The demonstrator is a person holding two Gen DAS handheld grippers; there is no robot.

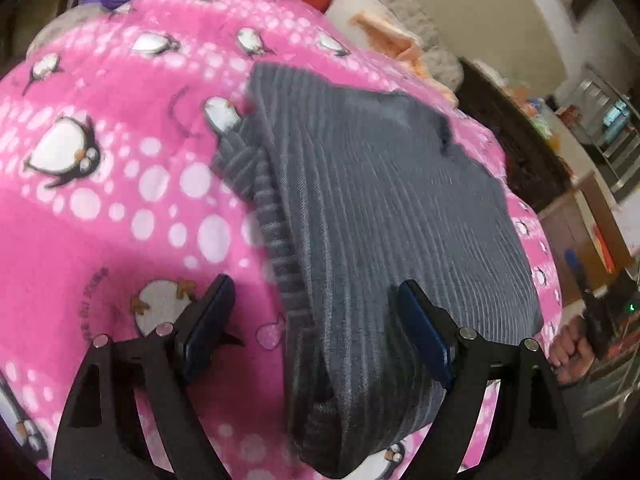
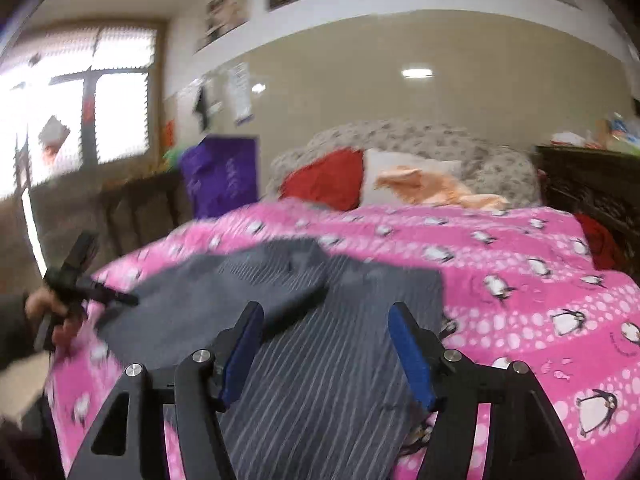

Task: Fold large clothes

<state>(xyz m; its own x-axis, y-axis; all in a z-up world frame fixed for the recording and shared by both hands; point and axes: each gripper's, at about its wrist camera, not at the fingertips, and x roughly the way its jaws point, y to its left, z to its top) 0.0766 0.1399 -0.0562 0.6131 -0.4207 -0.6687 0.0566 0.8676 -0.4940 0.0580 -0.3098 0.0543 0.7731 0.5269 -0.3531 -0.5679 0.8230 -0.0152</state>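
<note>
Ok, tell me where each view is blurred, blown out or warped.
Left wrist view: the grey ribbed garment and the penguin blanket are mildly smeared, the room at the right edge is streaked, and the fisheye bulges the bed into a dome. Right wrist view: the window is blown out white, the garment's far half and the hand holding the other claw are motion-blurred, and the wall line bows.

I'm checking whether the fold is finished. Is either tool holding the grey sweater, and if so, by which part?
Nothing is held. The left tool and right tool both stand open above the grey sweater, pads clear of the fabric.
</note>
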